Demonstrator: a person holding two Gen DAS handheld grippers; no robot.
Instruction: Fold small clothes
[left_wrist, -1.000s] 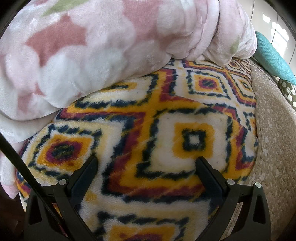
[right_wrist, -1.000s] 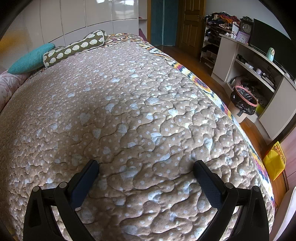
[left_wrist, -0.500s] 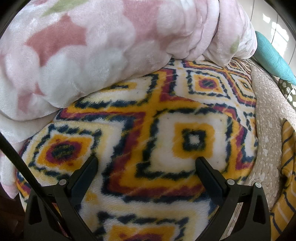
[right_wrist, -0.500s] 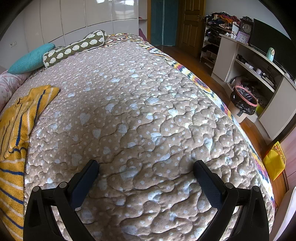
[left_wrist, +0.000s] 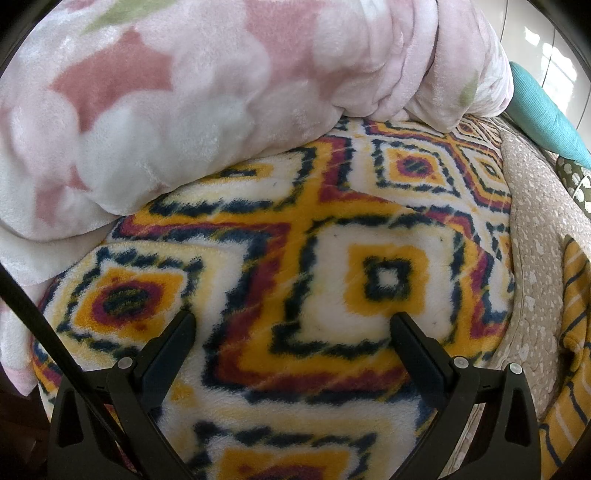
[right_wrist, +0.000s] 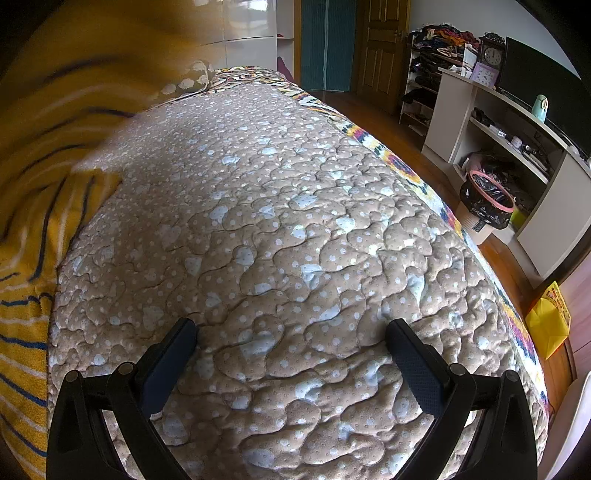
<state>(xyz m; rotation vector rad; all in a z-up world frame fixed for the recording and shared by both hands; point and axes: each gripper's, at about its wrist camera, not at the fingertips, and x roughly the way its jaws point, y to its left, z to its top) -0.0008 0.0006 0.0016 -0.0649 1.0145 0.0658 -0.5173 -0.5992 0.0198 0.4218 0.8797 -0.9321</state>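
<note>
A yellow striped garment (right_wrist: 33, 229), absent a second earlier, had landed on the left side of the quilted bedspread (right_wrist: 280, 236), part of it blurred in motion. Both the left hand-held gripper (left_wrist: 291, 332) and right hand-held gripper (right_wrist: 291, 339) hung apart, empty, so folding could probably begin.
</note>
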